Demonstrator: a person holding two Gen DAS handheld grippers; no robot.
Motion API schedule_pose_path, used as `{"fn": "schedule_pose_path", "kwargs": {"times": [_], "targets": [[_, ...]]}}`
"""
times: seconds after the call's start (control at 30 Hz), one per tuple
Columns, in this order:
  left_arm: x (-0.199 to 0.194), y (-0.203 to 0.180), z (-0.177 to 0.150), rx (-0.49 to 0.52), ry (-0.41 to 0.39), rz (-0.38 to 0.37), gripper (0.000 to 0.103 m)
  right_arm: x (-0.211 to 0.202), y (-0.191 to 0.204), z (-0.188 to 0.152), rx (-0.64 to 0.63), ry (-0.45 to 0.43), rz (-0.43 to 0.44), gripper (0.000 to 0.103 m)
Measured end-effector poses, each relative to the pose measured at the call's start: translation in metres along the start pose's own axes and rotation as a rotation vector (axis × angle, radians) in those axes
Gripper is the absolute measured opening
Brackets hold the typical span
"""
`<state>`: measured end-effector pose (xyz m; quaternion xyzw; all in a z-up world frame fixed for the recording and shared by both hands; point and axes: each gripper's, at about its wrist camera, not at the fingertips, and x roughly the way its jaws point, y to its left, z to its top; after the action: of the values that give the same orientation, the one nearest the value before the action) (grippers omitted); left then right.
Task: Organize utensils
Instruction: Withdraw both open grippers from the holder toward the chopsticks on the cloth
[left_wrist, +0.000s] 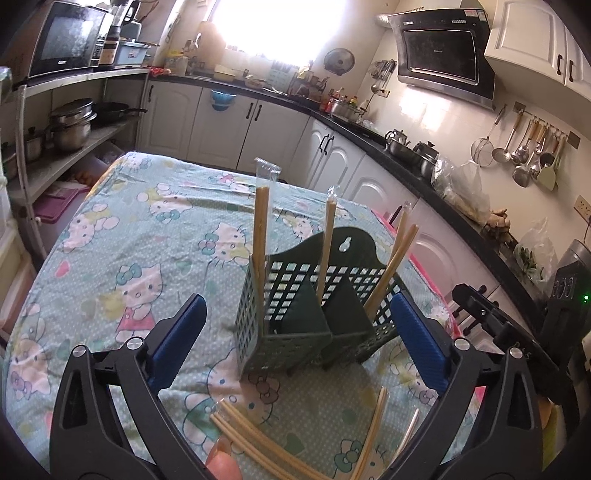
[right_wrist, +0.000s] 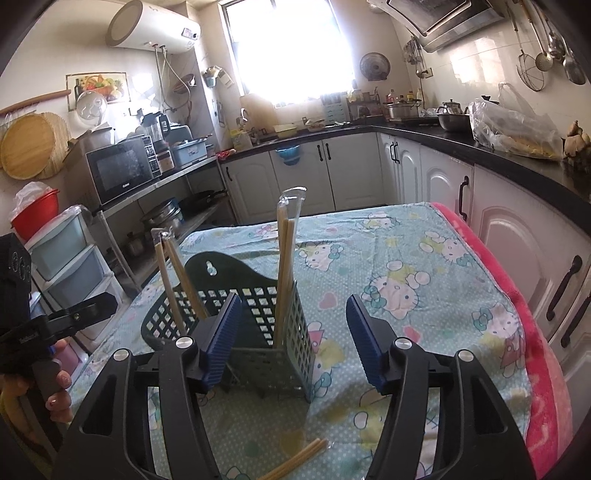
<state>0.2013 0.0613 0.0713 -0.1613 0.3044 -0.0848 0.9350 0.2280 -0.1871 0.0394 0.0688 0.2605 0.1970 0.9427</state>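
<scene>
Both my left gripper (left_wrist: 295, 343) and right gripper (right_wrist: 293, 339) are wide open, holding nothing. Loose chopsticks (left_wrist: 258, 443) lie just in front of the green caddy (left_wrist: 295, 314). I'd grab one pair mid-length, lift, then drop it in upright.

- Dark green gridded utensil holder (left_wrist: 291, 295)
- Pale tan chopsticks (left_wrist: 260, 229)
- Mint tablecloth (left_wrist: 147, 229), white dots, pink-and-white cartoon cats
- Blue ribbed pads (right_wrist: 225, 332) on black grippers
- Pink blanket (right_wrist: 517, 295)
</scene>
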Motion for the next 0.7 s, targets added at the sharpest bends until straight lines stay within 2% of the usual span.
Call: {"fn": "schedule_pose_path", "kwargs": {"times": [0.7], "targets": [[-0.008,0.018,-0.025,-0.045,0.036,0.020,0.092,-0.008,0.011,-0.033,-0.027,0.075,0.013,0.062]]}}
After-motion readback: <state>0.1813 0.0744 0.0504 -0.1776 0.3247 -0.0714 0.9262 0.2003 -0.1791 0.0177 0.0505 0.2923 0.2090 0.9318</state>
